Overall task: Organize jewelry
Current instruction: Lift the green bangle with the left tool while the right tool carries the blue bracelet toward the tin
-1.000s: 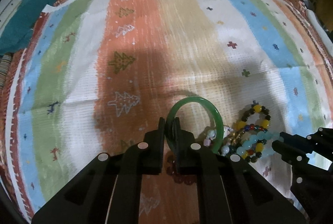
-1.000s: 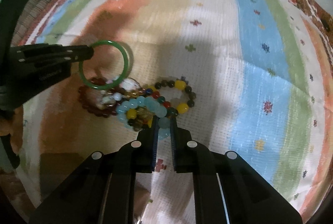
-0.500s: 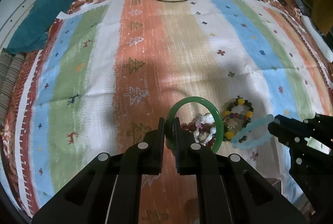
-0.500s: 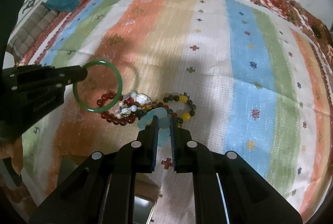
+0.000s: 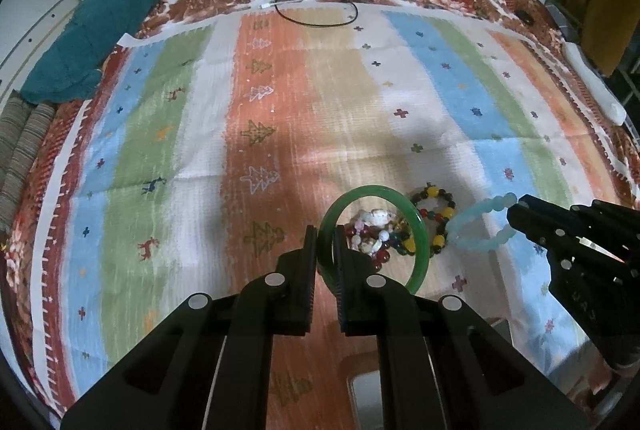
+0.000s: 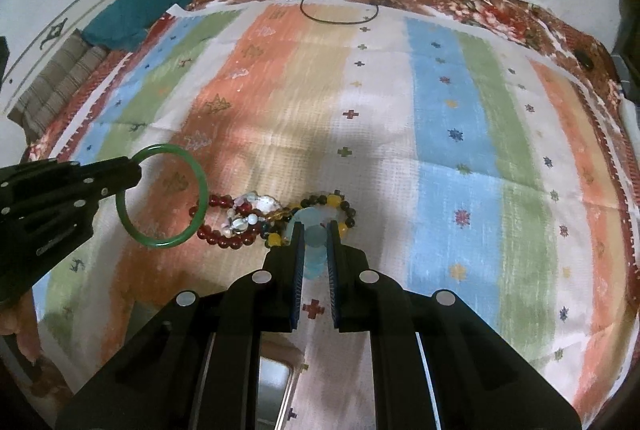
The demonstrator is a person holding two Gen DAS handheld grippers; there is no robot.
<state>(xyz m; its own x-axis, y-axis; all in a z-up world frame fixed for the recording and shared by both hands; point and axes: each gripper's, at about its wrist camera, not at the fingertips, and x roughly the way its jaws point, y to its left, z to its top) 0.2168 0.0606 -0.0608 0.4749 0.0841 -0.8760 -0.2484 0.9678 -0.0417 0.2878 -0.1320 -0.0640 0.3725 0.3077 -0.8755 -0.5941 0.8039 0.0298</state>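
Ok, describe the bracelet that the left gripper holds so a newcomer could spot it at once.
Start at the striped cloth, then find the pile of beaded bracelets near its front edge. Above that pile, the left gripper pinches a green bangle between its fingers. It alone is one smooth solid ring; its neighbours are all strung beads.

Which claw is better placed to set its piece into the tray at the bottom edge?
Probably the left claw: it grips the green bangle nearly above the tray.
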